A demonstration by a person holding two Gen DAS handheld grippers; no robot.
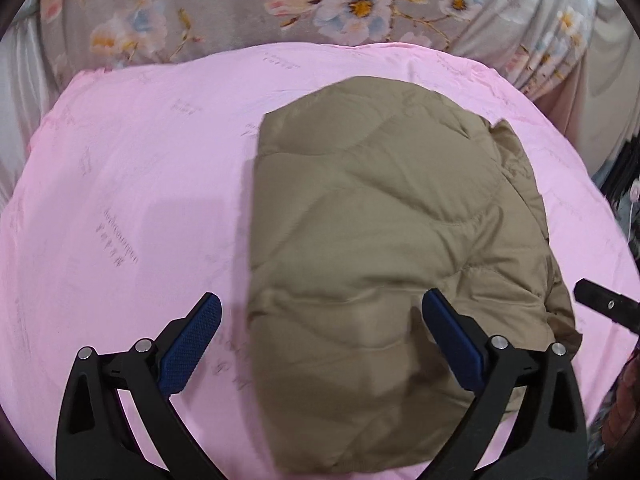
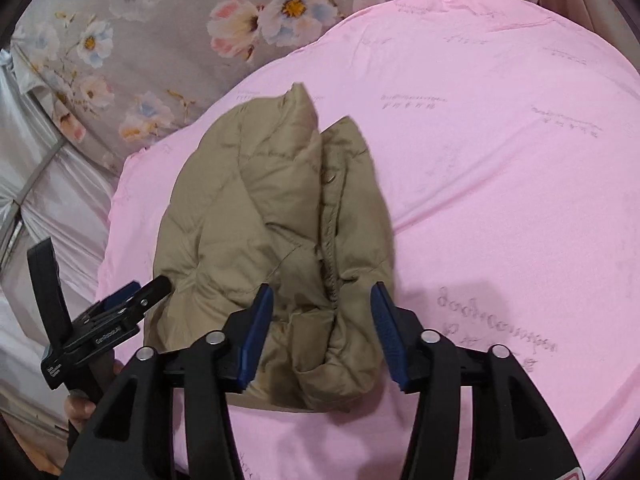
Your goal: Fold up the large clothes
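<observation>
The folded tan puffer jacket (image 1: pixel 384 248) lies on the pink sheet (image 1: pixel 132 184), its long axis running away from both tools. The left gripper (image 1: pixel 320 344) hangs spread and empty over the jacket's near-left edge; the right gripper (image 2: pixel 322 336), also spread, straddles its near end and seems nearer. Only the right view shows the layered, snapped edge.

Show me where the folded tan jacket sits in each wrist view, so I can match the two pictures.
Left wrist view: the tan jacket fills centre-right, running from mid-frame to the bottom edge, lying on the pink sheet.
Right wrist view: the jacket lies centre-left, its near end between the open fingers of the right gripper.
Shared landmark: the floral bedding beyond the sheet's far edge, top in both views.
</observation>
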